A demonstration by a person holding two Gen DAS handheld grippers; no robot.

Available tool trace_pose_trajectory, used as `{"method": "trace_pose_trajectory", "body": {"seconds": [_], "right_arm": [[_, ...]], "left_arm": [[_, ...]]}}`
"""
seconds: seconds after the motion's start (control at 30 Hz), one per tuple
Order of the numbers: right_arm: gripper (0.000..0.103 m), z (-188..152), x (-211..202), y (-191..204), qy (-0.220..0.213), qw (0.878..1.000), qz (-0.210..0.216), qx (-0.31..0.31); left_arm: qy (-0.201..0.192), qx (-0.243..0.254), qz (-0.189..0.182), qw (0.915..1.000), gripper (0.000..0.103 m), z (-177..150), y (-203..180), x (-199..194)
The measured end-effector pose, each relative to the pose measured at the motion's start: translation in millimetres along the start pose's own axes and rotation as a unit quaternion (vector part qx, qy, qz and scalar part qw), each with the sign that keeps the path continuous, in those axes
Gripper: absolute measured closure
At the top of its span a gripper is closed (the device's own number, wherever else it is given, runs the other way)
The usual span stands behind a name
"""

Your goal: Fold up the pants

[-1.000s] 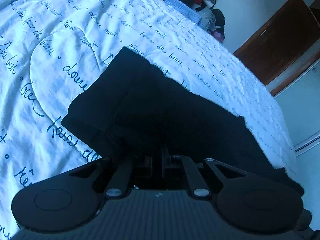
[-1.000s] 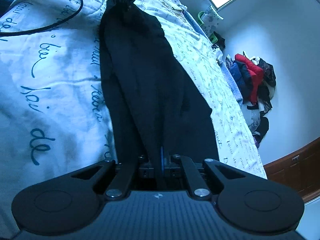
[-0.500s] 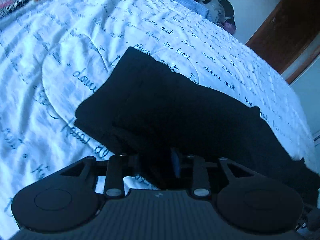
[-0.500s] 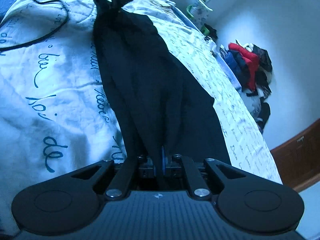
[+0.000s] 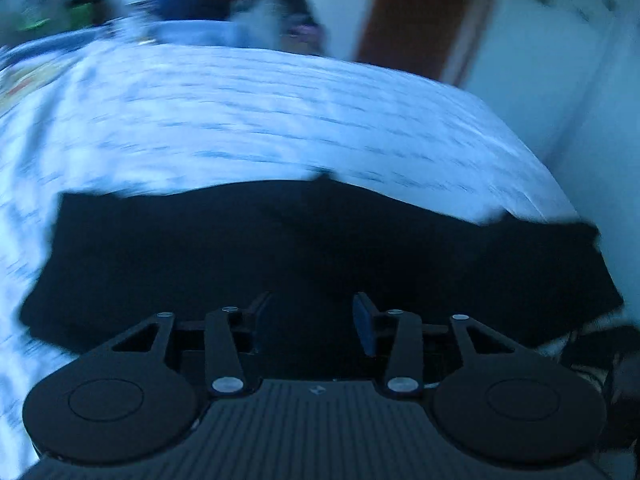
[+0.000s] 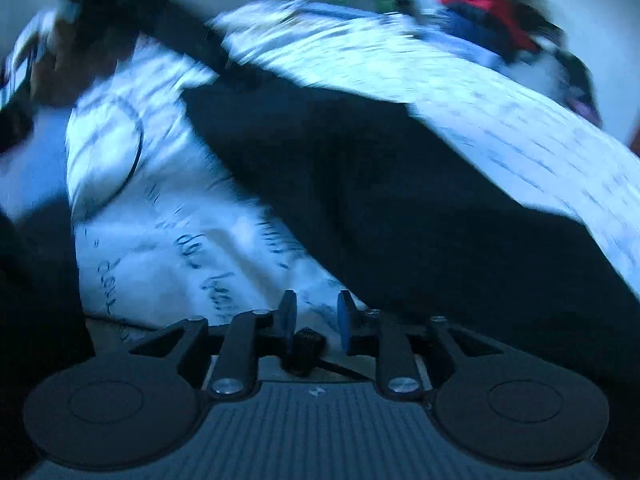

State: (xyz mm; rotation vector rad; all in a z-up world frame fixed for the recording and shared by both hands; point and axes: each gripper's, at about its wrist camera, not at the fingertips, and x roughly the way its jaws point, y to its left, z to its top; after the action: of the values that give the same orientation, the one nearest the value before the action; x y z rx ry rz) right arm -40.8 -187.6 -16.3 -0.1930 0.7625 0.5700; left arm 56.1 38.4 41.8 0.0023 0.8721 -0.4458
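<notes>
The black pants (image 5: 320,248) lie flat on the white bedspread, a wide dark band across the left wrist view. In the right wrist view they (image 6: 360,184) run from upper left to lower right. My left gripper (image 5: 312,320) is open and empty, just over the near edge of the pants. My right gripper (image 6: 316,316) is open and empty, over the bedspread beside the pants' left edge. Both views are blurred by motion.
The white bedspread (image 5: 240,120) with blue script covers the bed. A pile of red and dark clothes (image 6: 492,8) lies at the far side. A brown door (image 5: 416,12) and a white wall stand beyond the bed. A black cable (image 6: 132,152) loops on the bedspread.
Both grippers have opened and let go of the pants, which now lie on the bed. Both grippers have swung to new angles.
</notes>
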Motion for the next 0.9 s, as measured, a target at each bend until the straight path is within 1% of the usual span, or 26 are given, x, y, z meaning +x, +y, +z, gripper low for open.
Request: {"method": "trace_pose_trajectory", "body": {"seconds": [0.07,0.1,0.13,0.17,0.2,0.23,0.27,0.3,0.33,0.37,0.43,0.47,0.5,0.57,0.63,0.7,0.73,0.77,0.83,0.9], "right_arm": [[0.071,-10,-18,-19,-0.023,0.998,-0.017,0.053],[0.067,-16,-26,-31,-0.039,0.995,-0.032,0.086],[0.064,-23,-34,-43,-0.055,0.989,-0.049,0.126],[0.055,-30,-40,-56,-0.069,0.982,-0.062,0.167],[0.044,-39,-44,-70,-0.087,0.971,-0.066,0.212],[0.04,-48,-47,-84,-0.104,0.959,-0.061,0.258],[0.039,-58,-48,-95,-0.115,0.945,-0.05,0.301],[0.039,-68,-47,-106,-0.119,0.931,-0.034,0.342],[0.039,-77,-44,-113,-0.115,0.919,-0.015,0.376],[0.039,-85,-44,-117,-0.115,0.912,0.0,0.394],[0.039,-94,-50,-117,-0.133,0.904,0.015,0.406],[0.036,-98,-53,-120,-0.141,0.897,0.017,0.418],[0.033,-102,-56,-126,-0.152,0.888,0.013,0.434],[0.033,-107,-62,-144,-0.174,0.865,0.002,0.47],[0.033,-114,-71,-162,-0.194,0.846,-0.016,0.496],[0.033,-117,-77,-178,-0.199,0.831,-0.03,0.518],[0.033,-115,-78,-183,-0.196,0.826,-0.034,0.528],[0.032,-114,-81,-190,-0.192,0.823,-0.037,0.533],[0.032,-111,-84,-202,-0.18,0.825,-0.039,0.534],[0.031,-101,-84,-210,-0.162,0.828,-0.045,0.535]], "left_arm": [[0.012,0.022,-0.022,0.9995,0.056,2,-23,18],[0.018,0.031,-0.036,0.9987,0.056,2,-32,26],[0.022,0.039,-0.049,0.9978,0.055,1,-42,34],[0.029,0.049,-0.057,0.9967,0.053,1,-53,43],[0.035,0.057,-0.06,0.9959,0.053,-2,-61,51],[0.045,0.068,-0.064,0.9946,0.053,-5,-69,60],[0.059,0.08,-0.067,0.9928,0.053,-10,-76,70],[0.072,0.088,-0.066,0.9913,0.056,-14,-82,76],[0.082,0.097,-0.068,0.9895,0.057,-19,-87,80],[0.081,0.106,-0.074,0.9883,0.057,-21,-92,80],[0.068,0.126,-0.094,0.9853,0.056,-23,-100,75],[0.059,0.137,-0.104,0.9834,0.055,-22,-106,74],[0.049,0.151,-0.115,0.9806,0.053,-21,-113,73],[0.039,0.182,-0.134,0.9733,0.049,-21,-129,74],[0.037,0.212,-0.148,0.9654,0.048,-23,-146,80],[0.04,0.23,-0.151,0.9605,0.048,-30,-155,85],[0.041,0.236,-0.152,0.9588,0.048,-33,-160,89],[0.045,0.241,-0.153,0.9574,0.048,-35,-164,96],[0.046,0.249,-0.149,0.9558,0.049,-39,-168,104],[0.039,0.258,-0.143,0.9548,0.049,-44,-174,110]]}}
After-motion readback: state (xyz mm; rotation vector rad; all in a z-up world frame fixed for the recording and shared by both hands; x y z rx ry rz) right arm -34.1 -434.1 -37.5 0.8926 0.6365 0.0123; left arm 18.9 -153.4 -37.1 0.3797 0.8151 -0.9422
